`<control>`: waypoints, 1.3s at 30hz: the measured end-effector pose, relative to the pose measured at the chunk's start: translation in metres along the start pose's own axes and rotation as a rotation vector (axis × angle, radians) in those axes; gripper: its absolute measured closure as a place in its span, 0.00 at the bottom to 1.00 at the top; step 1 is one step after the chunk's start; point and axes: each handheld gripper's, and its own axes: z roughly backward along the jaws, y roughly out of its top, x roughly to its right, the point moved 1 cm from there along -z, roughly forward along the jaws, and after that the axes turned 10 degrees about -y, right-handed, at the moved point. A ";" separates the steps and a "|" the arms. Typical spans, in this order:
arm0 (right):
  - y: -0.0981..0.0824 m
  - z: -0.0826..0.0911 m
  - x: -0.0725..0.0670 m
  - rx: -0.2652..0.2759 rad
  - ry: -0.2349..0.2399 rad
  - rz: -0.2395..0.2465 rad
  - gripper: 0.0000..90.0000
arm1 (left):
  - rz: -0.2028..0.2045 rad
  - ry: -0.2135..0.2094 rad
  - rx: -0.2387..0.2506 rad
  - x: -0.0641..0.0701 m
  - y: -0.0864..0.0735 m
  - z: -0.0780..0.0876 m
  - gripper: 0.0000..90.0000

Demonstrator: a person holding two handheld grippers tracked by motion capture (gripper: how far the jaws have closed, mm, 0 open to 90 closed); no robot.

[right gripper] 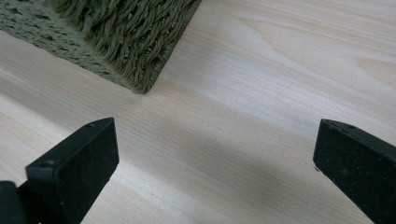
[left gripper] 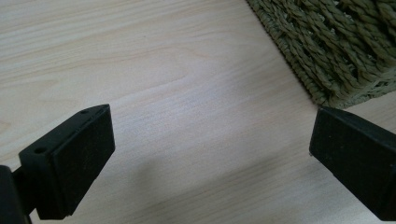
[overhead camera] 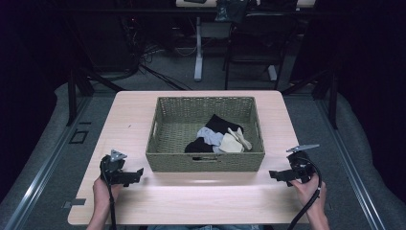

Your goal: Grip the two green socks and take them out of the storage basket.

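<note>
High view: woven basket (overhead camera: 205,162) sits mid-table, its near wall toward the near edge of the wooden table (overhead camera: 129,120). Inside it, toward the right near corner, lies a small heap of socks: a black sock (overhead camera: 221,123) farthest back, a grey sock (overhead camera: 209,136) in the middle, a cream sock (overhead camera: 231,143) to the right, a second black piece (overhead camera: 198,146) at the near wall, all touching or overlapping. Left gripper (overhead camera: 136,174) rests low near the left near corner of the basket, jaws pointing inward; right gripper (overhead camera: 274,175) mirrors it near the right near corner. Left gripper view: both jaws spread wide over bare tabletop, nothing between them, basket corner (left gripper: 336,51) just ahead at upper right. Right gripper view: jaws likewise wide apart and empty, basket corner (right gripper: 116,42) ahead at upper left. Judgement: work on the socks has not started. No sock lifted, none on the table, neither gripper over the basket. Everything remains: reaching in, taking a sock, whatever sorting or pairing follows.
</note>
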 end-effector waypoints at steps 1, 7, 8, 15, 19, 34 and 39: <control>0.000 0.000 0.000 -0.003 0.001 0.000 0.00 | 0.001 -0.001 0.001 0.000 0.000 0.000 0.00; 0.002 0.000 0.001 -0.001 -0.008 0.014 0.00 | 0.008 -0.002 0.003 -0.001 -0.002 0.002 0.00; 0.002 -0.001 0.000 -0.003 -0.010 0.018 0.00 | 0.011 0.000 0.006 -0.002 -0.002 0.002 0.00; 0.005 0.002 0.002 0.002 -0.006 0.039 0.00 | 0.018 0.018 0.002 -0.003 -0.002 0.002 0.00; 0.009 0.005 0.005 0.009 -0.007 0.043 0.00 | 0.025 0.023 -0.003 -0.004 -0.002 0.001 0.00; 0.043 0.047 0.014 0.068 0.032 0.045 0.00 | 0.000 0.035 -0.005 0.001 -0.001 0.002 0.00; 0.058 0.058 0.014 0.092 0.042 0.053 0.00 | 0.008 0.035 -0.001 0.001 -0.004 0.003 0.00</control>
